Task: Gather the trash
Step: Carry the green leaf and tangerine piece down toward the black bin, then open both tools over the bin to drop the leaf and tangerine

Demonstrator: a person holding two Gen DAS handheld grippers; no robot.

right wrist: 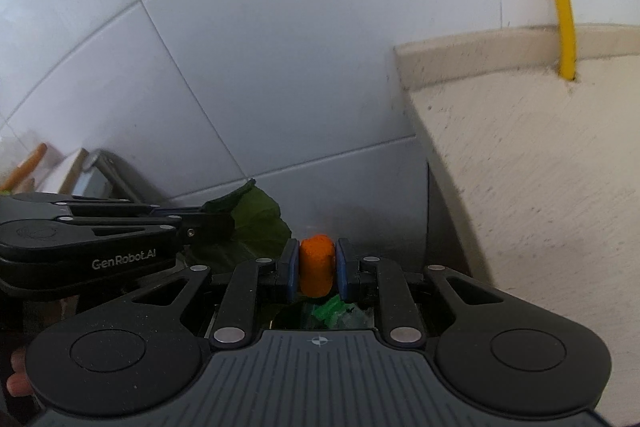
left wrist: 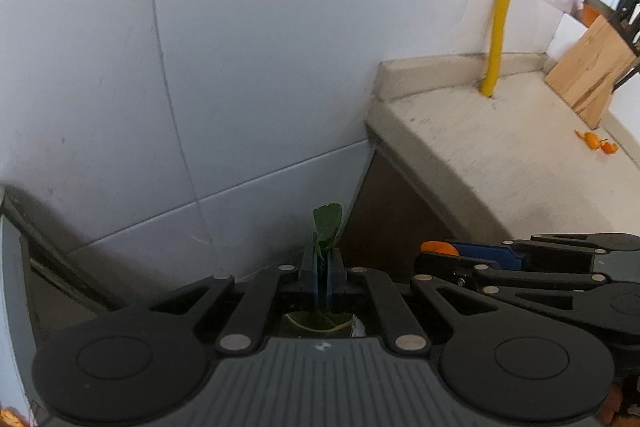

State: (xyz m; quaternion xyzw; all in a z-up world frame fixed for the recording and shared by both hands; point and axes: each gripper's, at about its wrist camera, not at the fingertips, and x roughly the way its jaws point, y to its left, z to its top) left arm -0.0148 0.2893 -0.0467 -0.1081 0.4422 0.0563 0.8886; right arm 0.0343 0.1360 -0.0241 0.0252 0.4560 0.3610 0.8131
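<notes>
Left gripper (left wrist: 323, 267): jaws clamped on a green leaf (left wrist: 327, 227), held edge-on, tip sticking up past the pads. Right gripper (right wrist: 317, 267): jaws clamped on an orange peel piece (right wrist: 317, 266). Both are held just beside each other in front of the white tiled wall (left wrist: 240, 67), left of the beige countertop (left wrist: 500, 155). More orange peel scraps (left wrist: 596, 142) are seen on the countertop near the wooden knife block (left wrist: 588, 75). A yellow pipe (left wrist: 504, 7) is run through the countertop.
</notes>
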